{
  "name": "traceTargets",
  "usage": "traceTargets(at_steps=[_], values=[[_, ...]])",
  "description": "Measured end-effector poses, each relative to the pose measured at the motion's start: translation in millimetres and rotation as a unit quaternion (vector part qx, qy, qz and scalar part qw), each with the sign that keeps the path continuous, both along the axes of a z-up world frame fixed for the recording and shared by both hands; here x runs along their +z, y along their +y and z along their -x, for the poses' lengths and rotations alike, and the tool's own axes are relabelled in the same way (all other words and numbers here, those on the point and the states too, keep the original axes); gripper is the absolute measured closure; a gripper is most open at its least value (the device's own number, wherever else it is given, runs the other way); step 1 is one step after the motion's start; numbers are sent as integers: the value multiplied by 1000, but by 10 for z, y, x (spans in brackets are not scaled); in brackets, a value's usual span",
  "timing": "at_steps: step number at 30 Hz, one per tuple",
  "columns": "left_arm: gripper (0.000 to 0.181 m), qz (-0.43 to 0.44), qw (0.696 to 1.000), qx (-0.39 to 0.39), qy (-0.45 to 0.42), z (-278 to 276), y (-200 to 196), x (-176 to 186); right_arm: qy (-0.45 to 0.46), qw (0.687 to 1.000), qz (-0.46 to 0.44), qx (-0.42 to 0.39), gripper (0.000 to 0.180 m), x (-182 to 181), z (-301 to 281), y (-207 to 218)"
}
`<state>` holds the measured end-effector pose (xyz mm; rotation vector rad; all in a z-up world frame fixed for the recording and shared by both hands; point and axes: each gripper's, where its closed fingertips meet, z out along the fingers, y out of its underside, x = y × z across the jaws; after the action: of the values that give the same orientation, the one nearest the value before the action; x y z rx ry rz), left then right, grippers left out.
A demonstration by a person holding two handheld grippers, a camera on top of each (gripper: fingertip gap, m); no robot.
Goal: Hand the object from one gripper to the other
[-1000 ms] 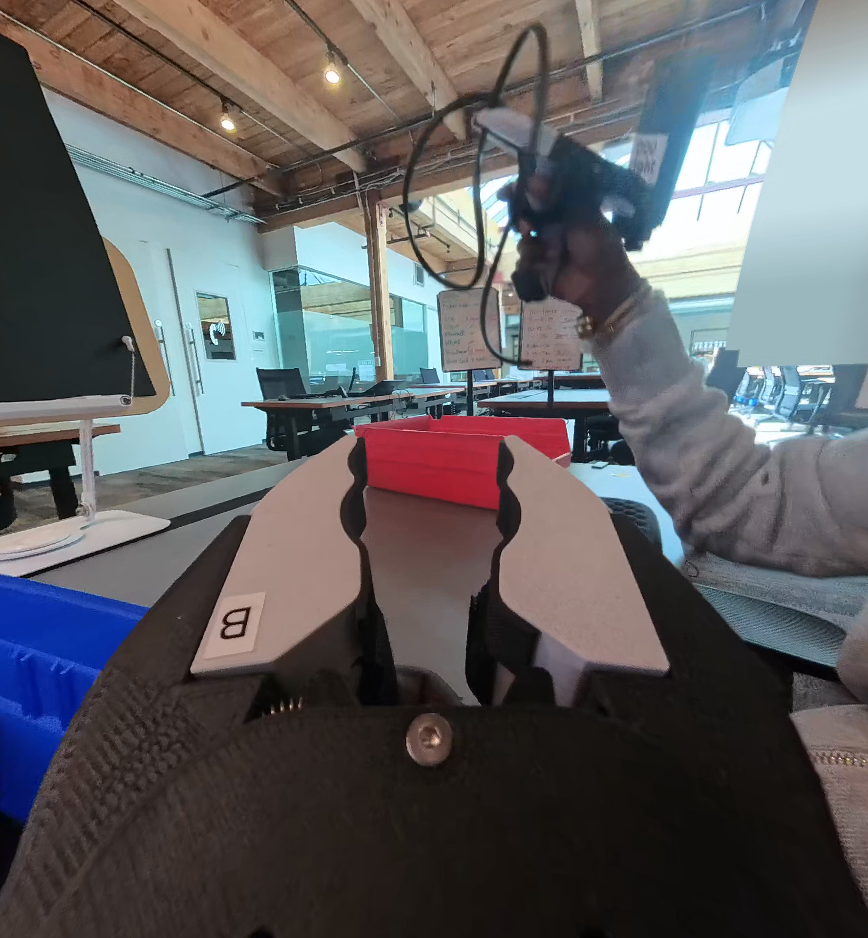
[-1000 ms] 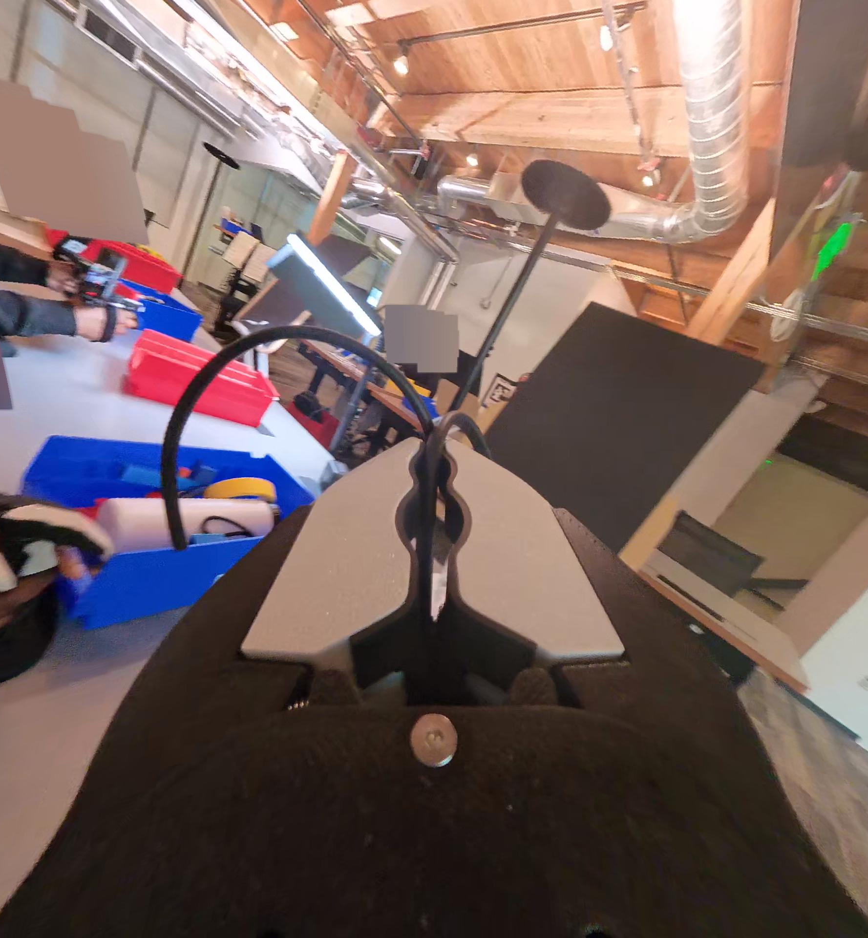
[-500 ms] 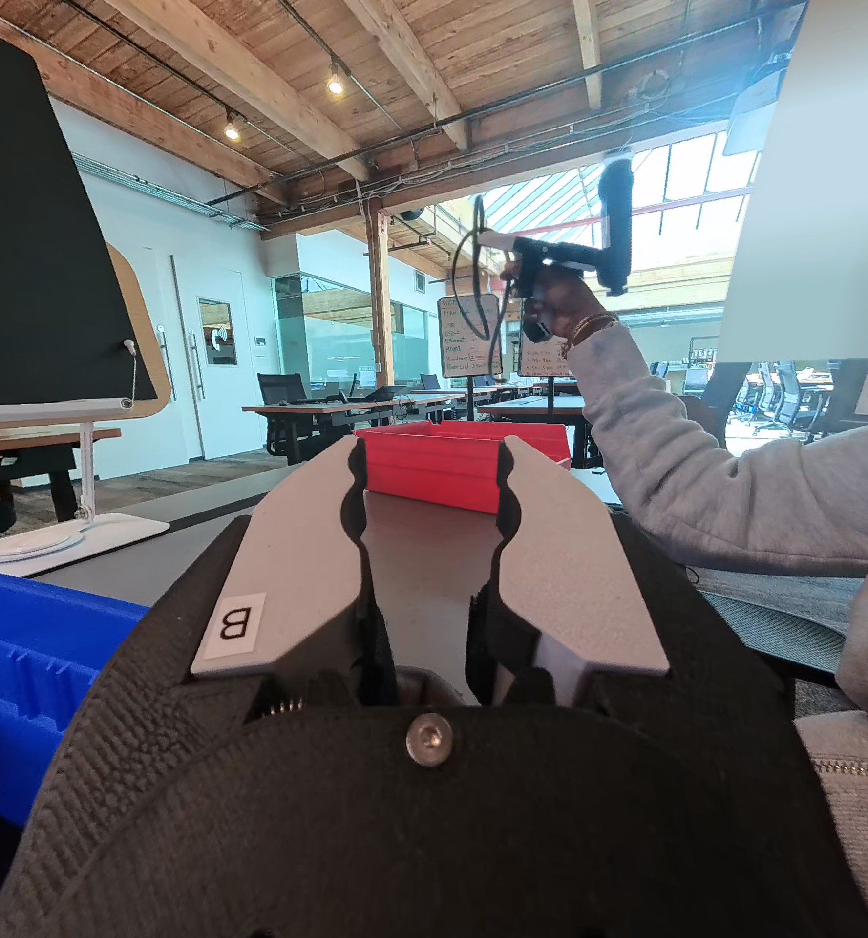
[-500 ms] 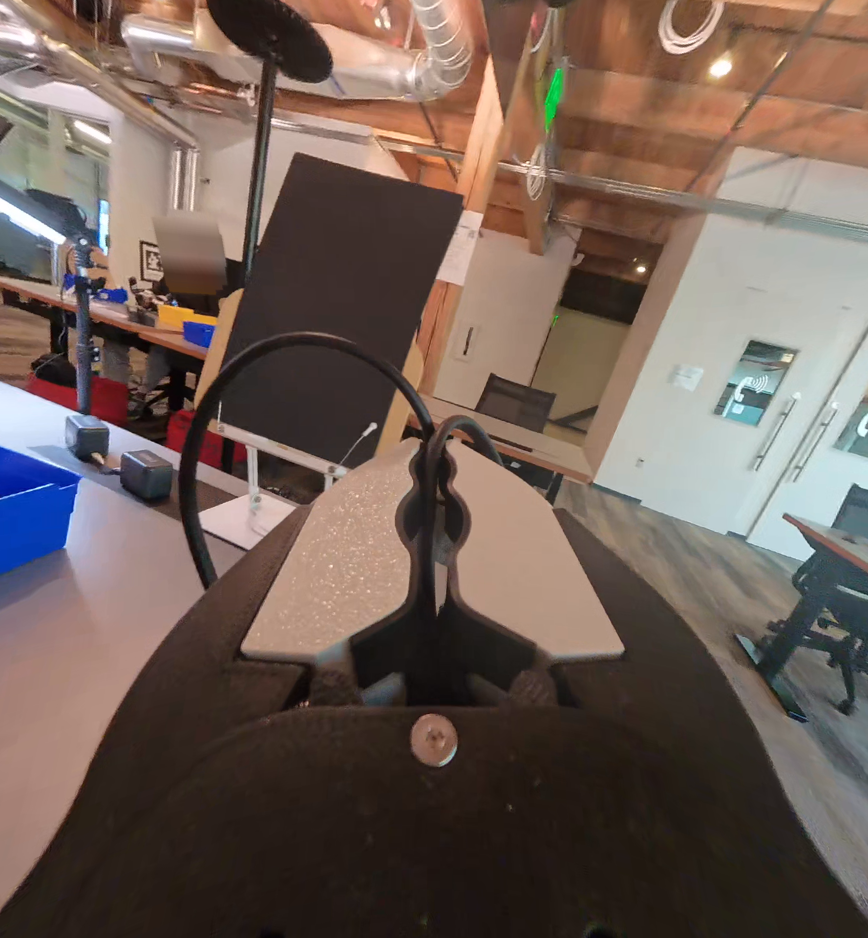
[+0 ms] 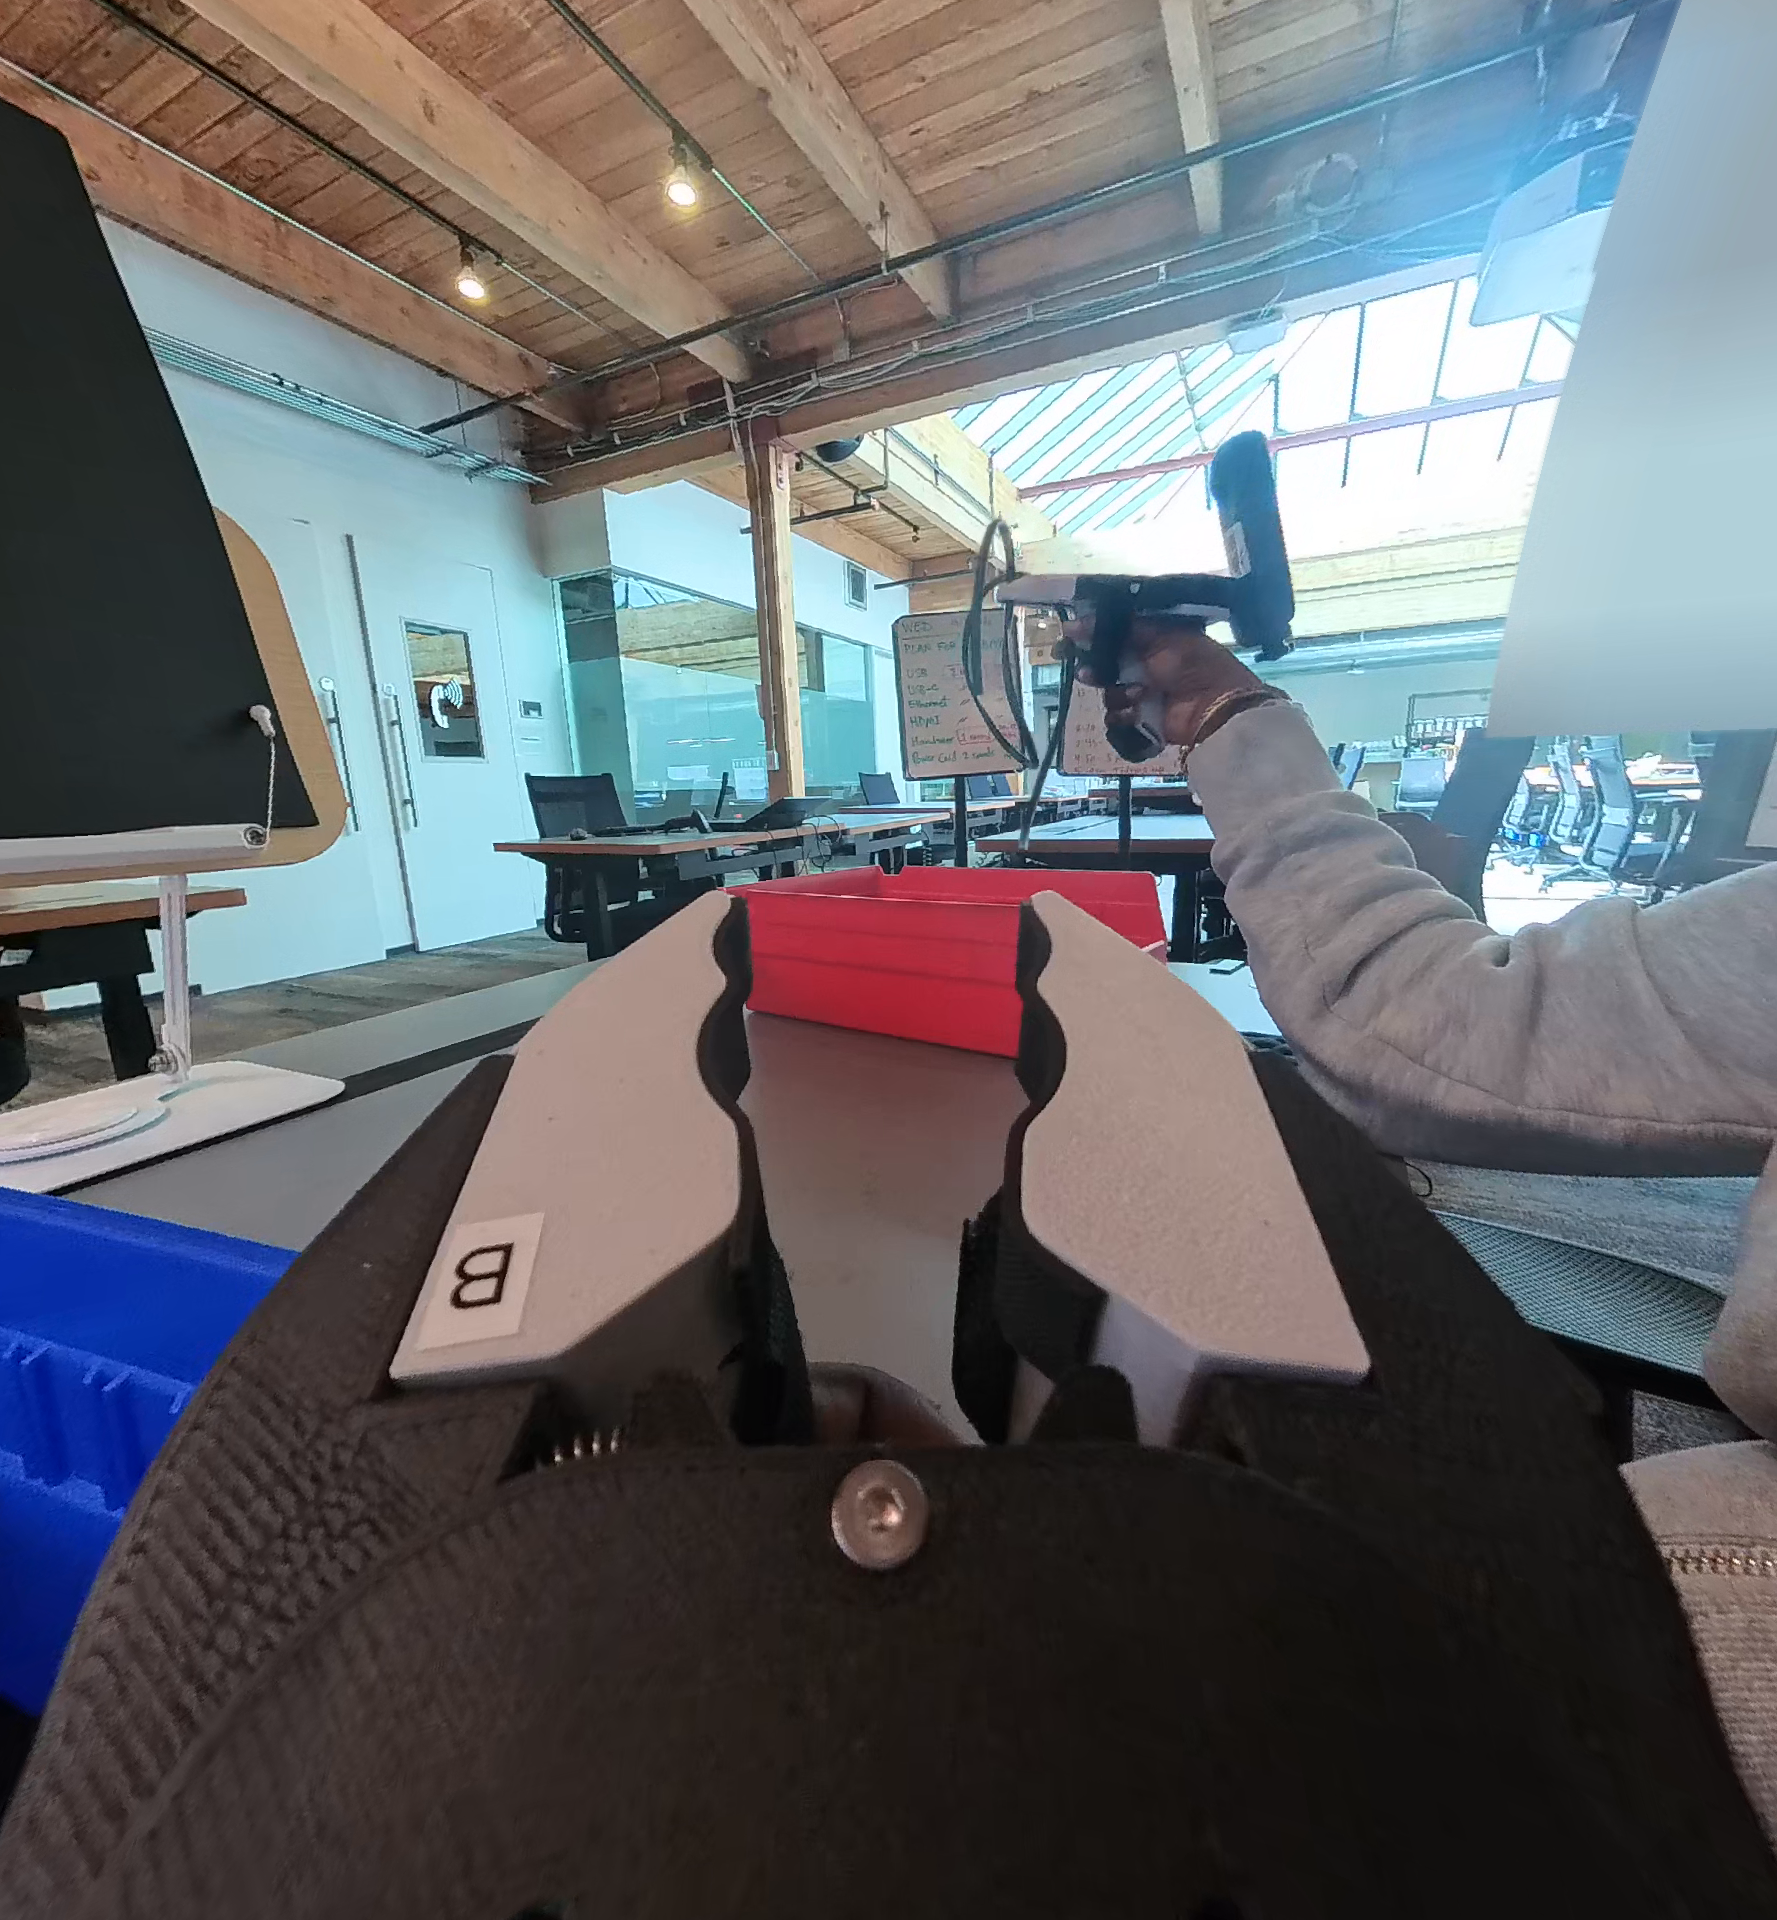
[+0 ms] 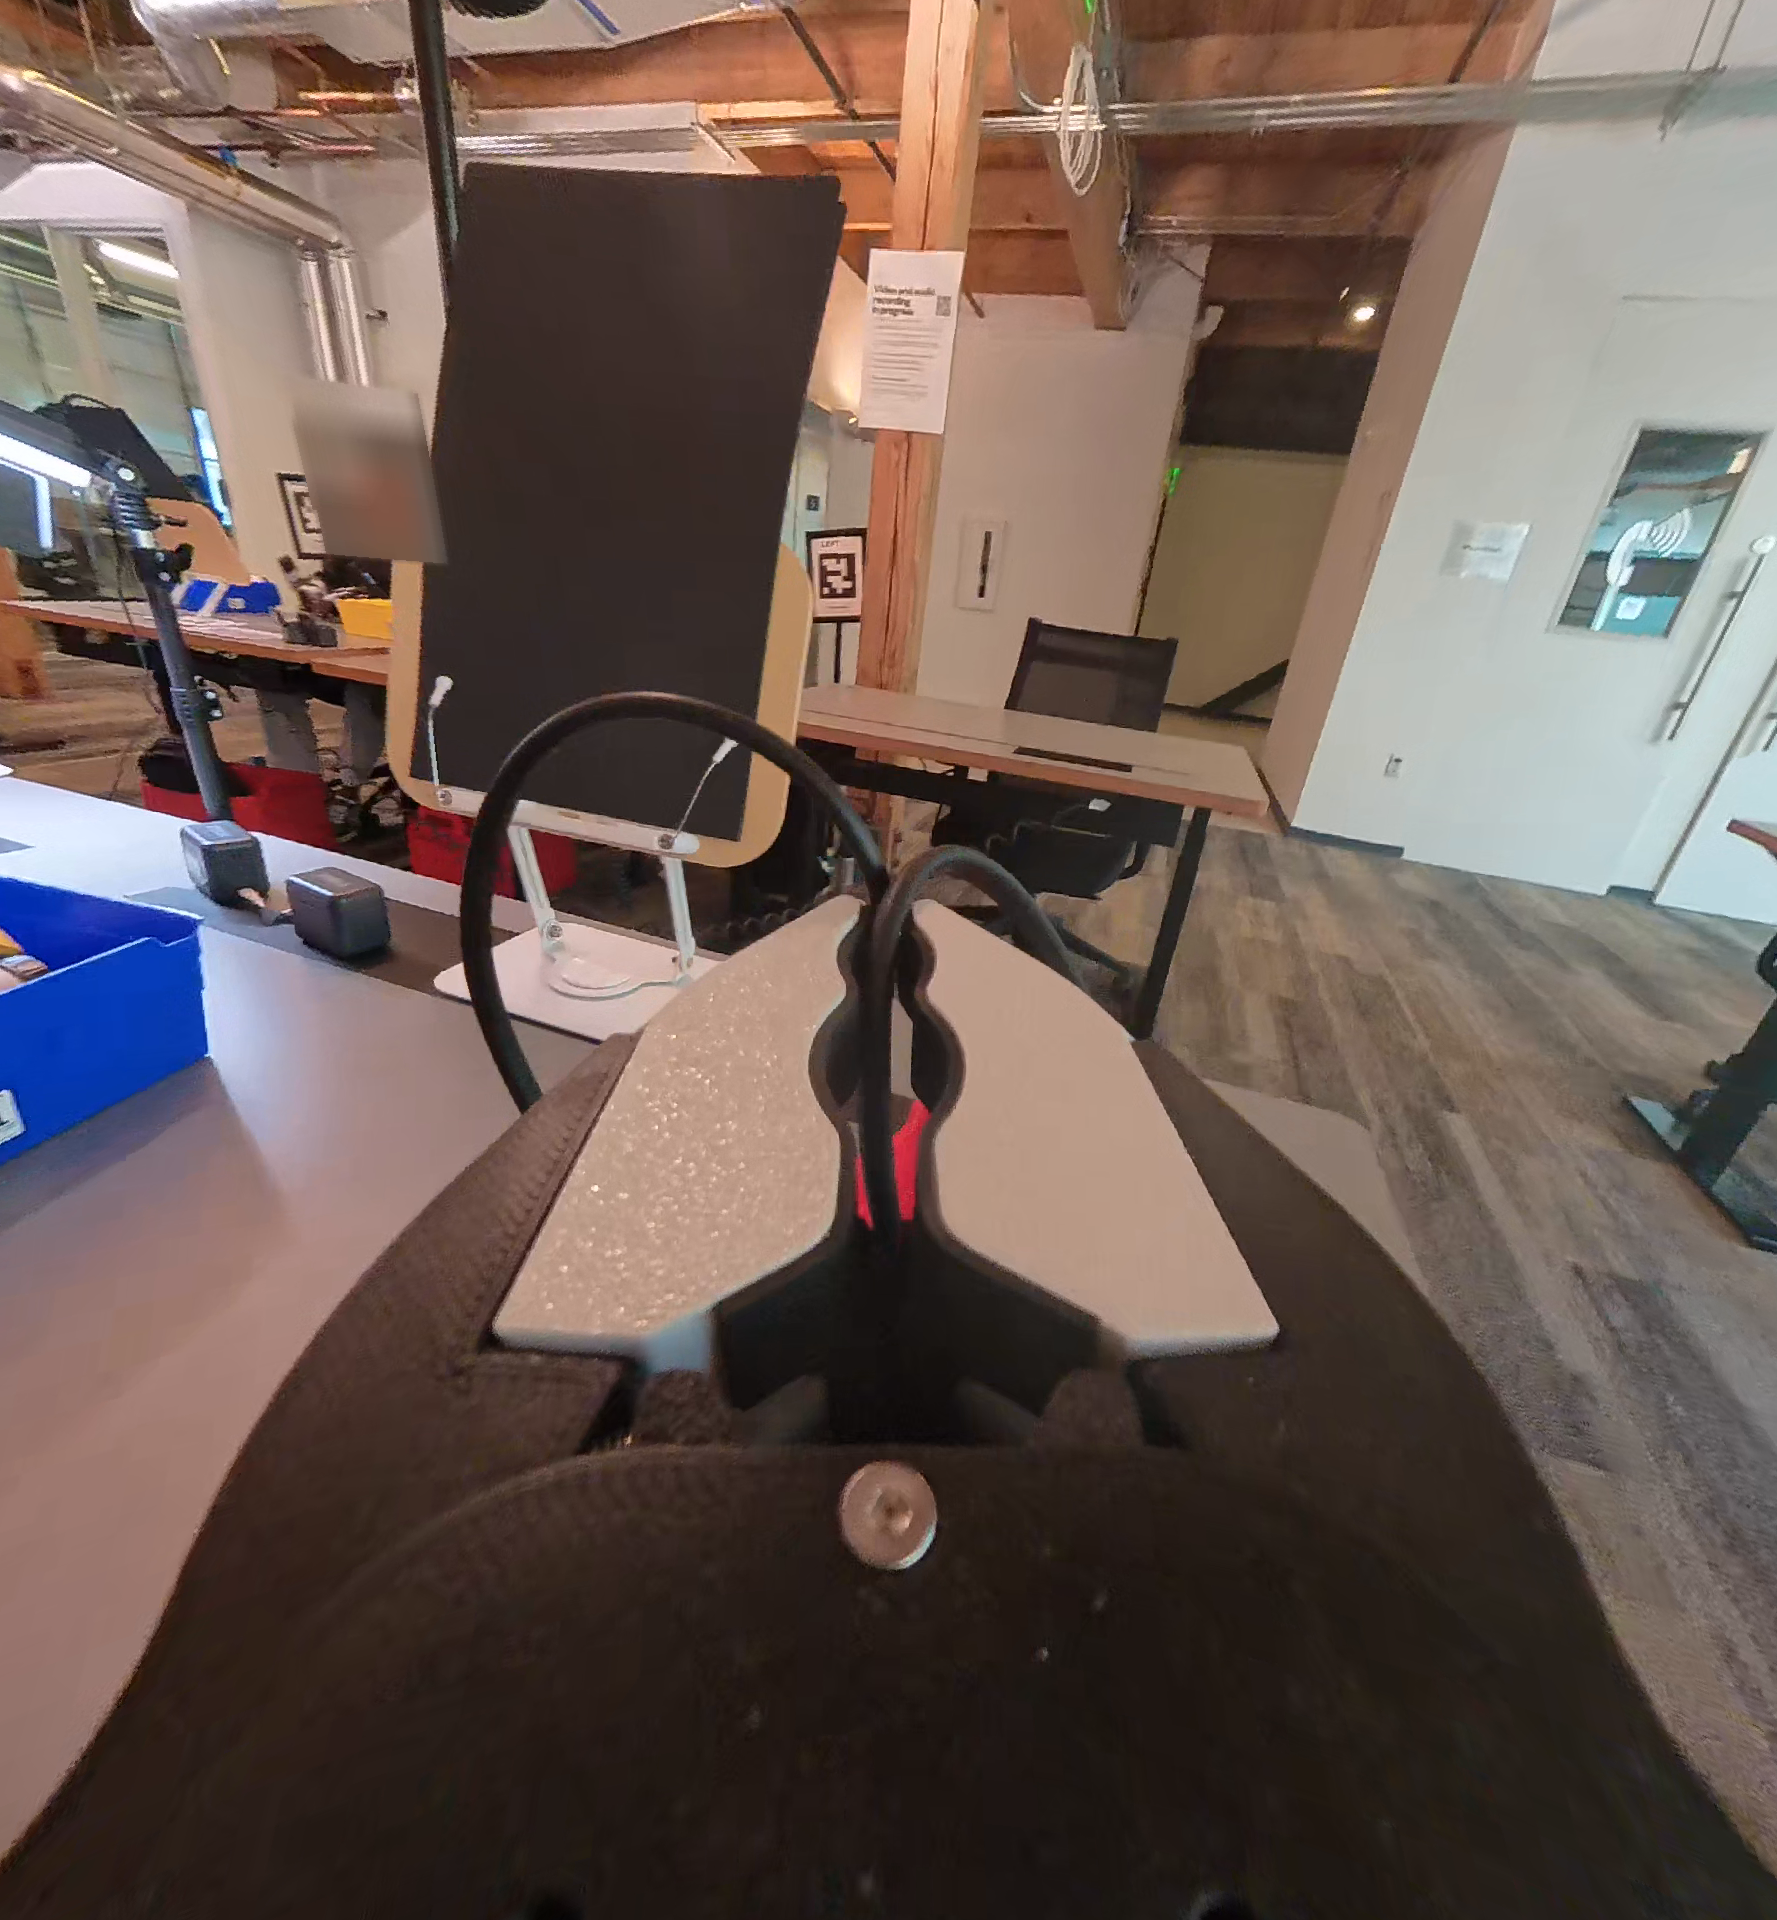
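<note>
Two bins: blue bin [image 6: 63, 1023] with perhaps tape; right hand-held gripper [image 6: 889, 935] pinching cable [image 6: 593, 727], left hand-held gripper [image 5: 879, 935] spread.

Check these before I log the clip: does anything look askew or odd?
Nothing damaged or spilled. The thin black cable sits clamped in the right gripper, loops hanging free. The left gripper waits open and empty, level with the red plastic bin.

Ahead of the left gripper [image 5: 879, 997], a bin [image 5: 894, 977] sits on the table [image 5: 863, 1122]; another bin [image 5: 53, 1382] lies at its left. The right gripper [image 5: 1003, 594] hangs above and beyond, a cable [image 5: 1009, 696] dangling from it. Ahead-left of the right gripper stands a board on a stand [image 6: 614, 499], with two adapters [image 6: 338, 912] left of it.
</note>
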<state>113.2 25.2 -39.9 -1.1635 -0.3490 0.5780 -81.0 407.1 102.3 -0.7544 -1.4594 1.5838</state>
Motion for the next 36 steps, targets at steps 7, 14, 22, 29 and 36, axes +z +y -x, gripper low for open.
traceTargets(at_steps=[7, 14, 22, 29, 36], values=[[132, 4, 1000, -3, 1, -7, 15, -6, -20, 999, 1, 28, 176, -84, 20, -48], [132, 7, 1000, -3, 3, -11, 22, -10, -24, 998, -20, 54, 176, -92, 33, -228], [132, 4, 1000, -3, 6, -12, 18, -5, -39, 996, -41, 64, 175, -150, 121, -394], [130, 6, 1000, -3, 10, -18, 26, -4, -59, 996, -42, 55, 175, -250, 192, -342], [129, 8, 1000, -5, 13, -25, 35, -6, -74, 996, -22, 46, 175, -320, 215, -194]])
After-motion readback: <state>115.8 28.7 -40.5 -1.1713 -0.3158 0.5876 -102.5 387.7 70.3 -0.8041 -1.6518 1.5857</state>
